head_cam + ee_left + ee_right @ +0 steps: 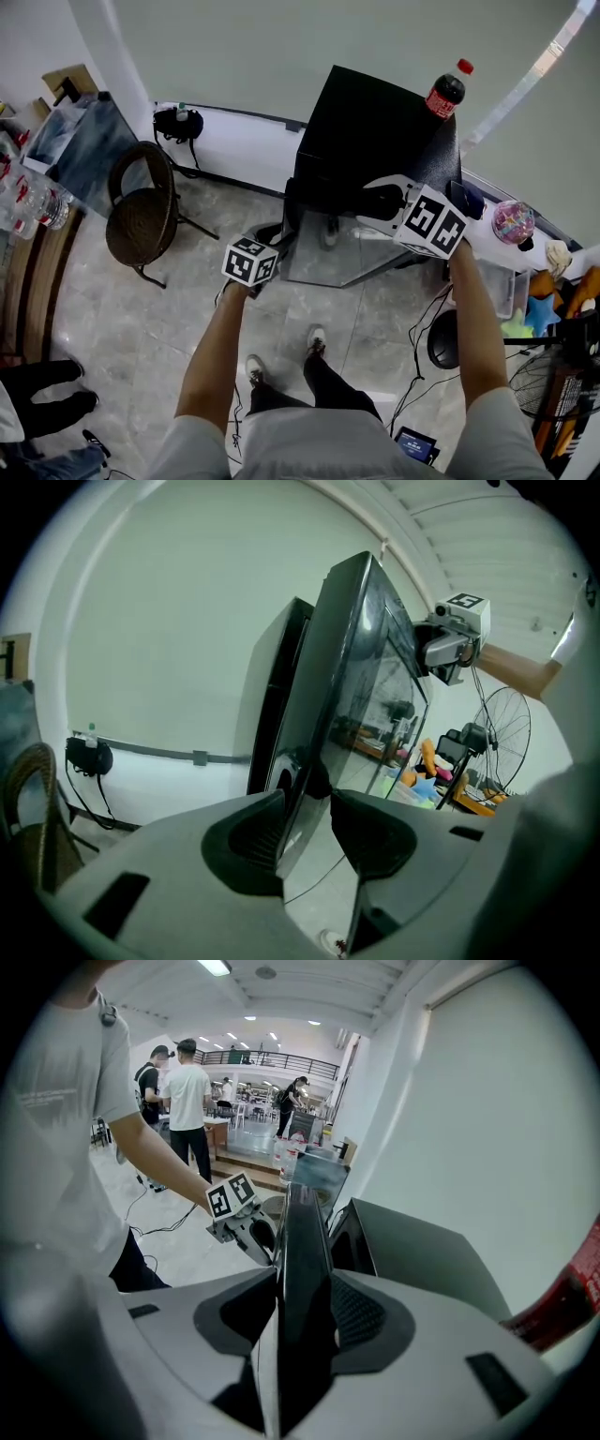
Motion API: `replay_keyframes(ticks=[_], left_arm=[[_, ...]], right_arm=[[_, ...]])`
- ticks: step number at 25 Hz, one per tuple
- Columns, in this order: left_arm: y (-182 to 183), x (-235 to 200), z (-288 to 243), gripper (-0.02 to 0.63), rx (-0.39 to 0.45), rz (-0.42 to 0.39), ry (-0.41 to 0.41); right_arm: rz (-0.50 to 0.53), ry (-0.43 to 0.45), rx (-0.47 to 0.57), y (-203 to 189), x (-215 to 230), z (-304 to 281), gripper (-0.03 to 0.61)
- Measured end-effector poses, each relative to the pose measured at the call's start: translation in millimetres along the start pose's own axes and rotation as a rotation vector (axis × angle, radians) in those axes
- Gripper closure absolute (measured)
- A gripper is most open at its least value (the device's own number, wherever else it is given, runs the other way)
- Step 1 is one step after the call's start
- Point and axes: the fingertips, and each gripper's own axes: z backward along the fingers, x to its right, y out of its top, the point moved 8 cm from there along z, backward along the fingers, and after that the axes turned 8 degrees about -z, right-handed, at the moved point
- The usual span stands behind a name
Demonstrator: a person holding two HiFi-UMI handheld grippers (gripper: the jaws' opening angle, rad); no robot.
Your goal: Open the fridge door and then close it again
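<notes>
A small black fridge stands against the wall with its glossy door swung part-way open toward me. My left gripper is shut on the door's lower free edge; in the left gripper view that door runs up from between the jaws of the left gripper. My right gripper clamps the door's top edge. In the right gripper view the dark door edge fills the gap of the right gripper, and the left gripper shows further down the door.
A cola bottle stands on the fridge top. A wicker chair is on the left, a floor fan and a toy bin on the right. Cables cross the floor by my feet. People stand far behind.
</notes>
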Motion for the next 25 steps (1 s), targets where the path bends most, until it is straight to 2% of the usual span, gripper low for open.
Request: replay_keyframes(ticks=[8, 15, 25], left_arm=[[-9, 14, 11, 0.469, 0.026, 0.045, 0.050], [-11, 30, 15, 0.468, 0.021, 0.071, 0.126], [-32, 74, 41, 0.466, 0.036, 0.139, 0.197]], right_arm=[[0.040, 0.058, 0.014, 0, -7, 4, 0.403], [0.066, 0.109, 0.030, -3, -10, 8, 0.408], [0.172, 0.161, 0.044, -9, -38, 19, 0.405]])
